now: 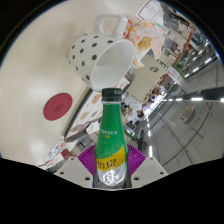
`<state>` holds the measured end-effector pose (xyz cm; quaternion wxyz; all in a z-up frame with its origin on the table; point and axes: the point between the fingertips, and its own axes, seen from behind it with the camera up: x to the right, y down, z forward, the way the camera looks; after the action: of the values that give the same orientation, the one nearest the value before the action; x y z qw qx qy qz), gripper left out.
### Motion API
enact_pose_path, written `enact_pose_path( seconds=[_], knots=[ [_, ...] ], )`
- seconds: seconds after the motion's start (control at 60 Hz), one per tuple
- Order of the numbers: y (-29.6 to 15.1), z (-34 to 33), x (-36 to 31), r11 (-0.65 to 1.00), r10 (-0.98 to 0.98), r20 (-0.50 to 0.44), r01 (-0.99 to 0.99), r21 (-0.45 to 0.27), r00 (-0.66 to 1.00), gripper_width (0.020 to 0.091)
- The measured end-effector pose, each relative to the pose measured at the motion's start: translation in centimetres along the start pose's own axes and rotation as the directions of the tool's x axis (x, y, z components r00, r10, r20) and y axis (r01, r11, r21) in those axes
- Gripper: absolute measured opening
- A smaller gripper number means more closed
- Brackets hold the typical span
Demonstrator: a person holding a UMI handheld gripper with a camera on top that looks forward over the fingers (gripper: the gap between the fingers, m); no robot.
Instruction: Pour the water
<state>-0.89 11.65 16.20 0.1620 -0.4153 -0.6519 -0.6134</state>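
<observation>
Between gripper [111, 172] pads: green bottle [111, 140] clamped, mouth just under tilted polka-dot cup [100, 58] rim.

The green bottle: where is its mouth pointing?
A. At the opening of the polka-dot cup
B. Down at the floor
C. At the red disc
A: the green bottle, held between the fingers of the gripper, has its neck just below the polka-dot cup, whose opening faces it.

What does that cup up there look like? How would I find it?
Start at the green plastic bottle held in the jaws of the gripper. Just beyond its mouth lies the white cup with black dots, tipped on its side. No other thing nearby is spotted.
</observation>
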Motion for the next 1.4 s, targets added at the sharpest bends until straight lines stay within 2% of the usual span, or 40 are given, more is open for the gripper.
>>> enact_pose_path(
  seconds=[0.1,0.217,0.283,0.383,0.45,0.533,0.667,0.783,0.85,0.933,1.2,1.283,1.367,1.4],
  knots=[
    [0.2,-0.2,0.0,0.994,0.107,-0.002,-0.107,0.014,0.994,0.0374],
    [0.0,0.0,1.3,0.884,0.459,0.035,-0.460,0.085,0.888,0.0380],
    [-0.9,-0.8,3.1,0.633,0.748,0.113,-0.755,0.172,0.654,0.0379],
    [0.1,-1.6,4.8,0.188,0.955,0.188,-0.960,0.206,0.228,0.0381],
    [-0.6,-1.6,4.3,-0.065,0.967,0.252,-0.982,0.180,-0.018,0.0381],
    [-1.3,-0.7,1.4,-0.322,0.891,0.367,-0.942,0.097,-0.267,0.0382],
    [-4.6,0.5,-2.8,-0.549,0.723,0.479,-0.835,-0.037,-0.497,0.0380],
    [-6.1,0.7,-4.6,-0.604,0.651,0.537,-0.795,-0.062,-0.537,0.0381],
    [-6.8,1.1,-5.5,-0.590,0.664,0.544,-0.806,-0.040,-0.513,0.0385],
    [-6.8,0.9,-5.2,-0.581,0.683,0.558,-0.814,0.023,-0.472,0.0386],
    [-6.8,0.5,-4.9,-0.586,0.688,0.561,-0.808,0.055,-0.461,0.0388],
    [-6.7,0.7,-5.0,-0.591,0.681,0.560,-0.805,0.042,-0.471,0.0464],
    [-6.8,1.0,-5.3,-0.585,0.669,0.558,-0.811,-0.010,-0.491,0.0534],
    [-7.1,0.8,-5.8,-0.567,0.668,0.558,-0.823,-0.046,-0.492,0.0603]
  ],
)
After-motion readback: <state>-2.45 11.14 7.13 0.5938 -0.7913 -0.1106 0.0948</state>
